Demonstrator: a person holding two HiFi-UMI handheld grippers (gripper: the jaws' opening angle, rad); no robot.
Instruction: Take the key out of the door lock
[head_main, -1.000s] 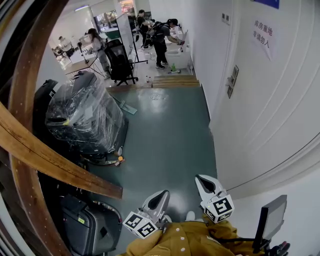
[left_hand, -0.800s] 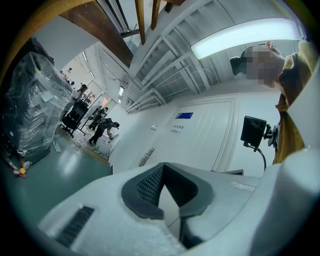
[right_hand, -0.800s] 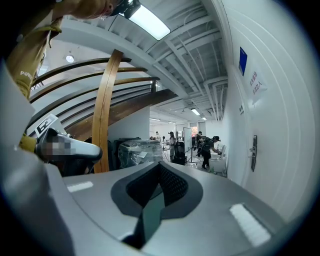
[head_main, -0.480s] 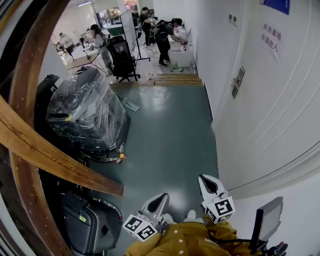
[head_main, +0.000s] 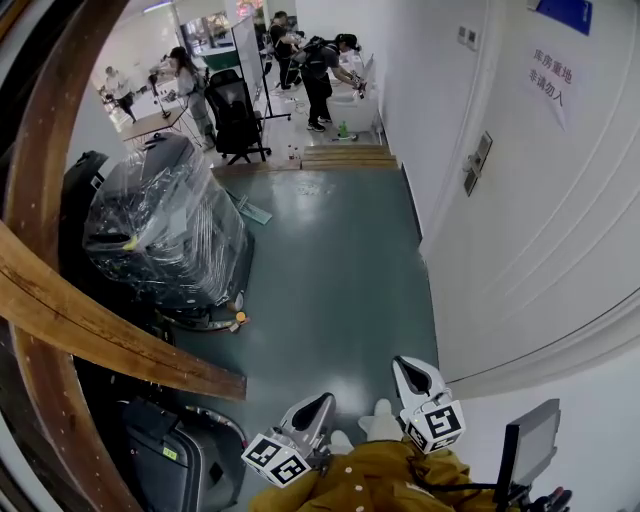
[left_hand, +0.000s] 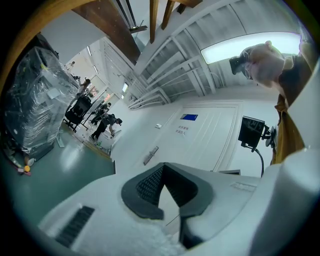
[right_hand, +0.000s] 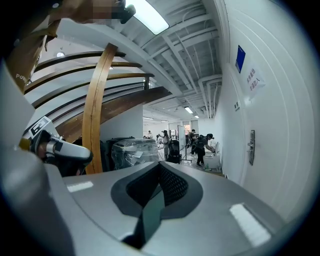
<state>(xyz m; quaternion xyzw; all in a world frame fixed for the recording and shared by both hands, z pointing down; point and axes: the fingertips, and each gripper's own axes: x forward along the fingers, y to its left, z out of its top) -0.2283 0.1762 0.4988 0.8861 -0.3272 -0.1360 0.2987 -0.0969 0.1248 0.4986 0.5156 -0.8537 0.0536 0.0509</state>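
The white door (head_main: 540, 230) fills the right side of the head view, with a silver lock plate and handle (head_main: 477, 160) on its far edge. The same lock plate shows small in the left gripper view (left_hand: 150, 155) and in the right gripper view (right_hand: 251, 146). The key is too small to make out. My left gripper (head_main: 318, 406) and right gripper (head_main: 410, 370) hang low by my yellow sleeves, far short of the lock. Both are shut and hold nothing, as the left gripper (left_hand: 166, 197) and the right gripper (right_hand: 156, 195) show close up.
A plastic-wrapped machine (head_main: 165, 225) stands on the green floor at left, behind a curved wooden beam (head_main: 100, 330). A black case (head_main: 170, 455) lies at the bottom left. Down the corridor are an office chair (head_main: 235, 115), a wooden step (head_main: 345, 157) and several people (head_main: 320, 70).
The head view has drifted slightly and both grippers have sunk a little toward my body. They stay shut and empty.
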